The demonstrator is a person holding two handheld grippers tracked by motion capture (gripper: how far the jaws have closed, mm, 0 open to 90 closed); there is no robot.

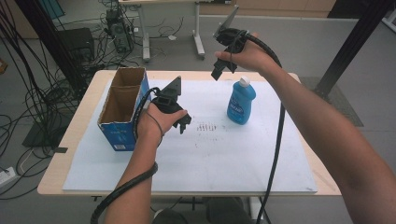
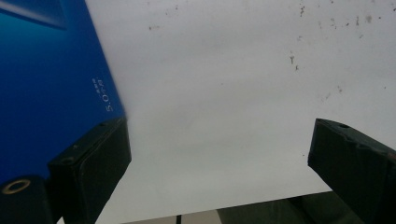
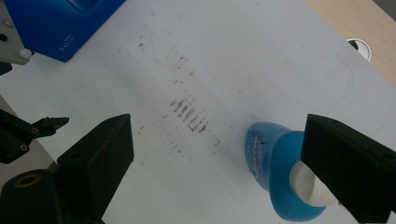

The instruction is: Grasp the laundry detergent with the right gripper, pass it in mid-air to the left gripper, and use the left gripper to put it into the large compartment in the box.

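On the tabletop lies a white sheet, and on it, seen from the high view, a blue bottle with a white cap stands upright at about 1 o'clock from the sheet's middle. An open blue cardboard box stands at about 10 o'clock, near the sheet's left edge. The right gripper hangs in the air above the far edge of the tabletop, just at 11 o'clock of the bottle and apart from it; its jaws stand wide open with nothing between them, and in the right gripper view the bottle shows below, beside the right-hand jaw. The left gripper hovers low over the sheet just beside the box, at the box's 3 o'clock; its jaws are also spread wide and hold nothing, with the box's blue wall close by the left-hand jaw in the left gripper view.
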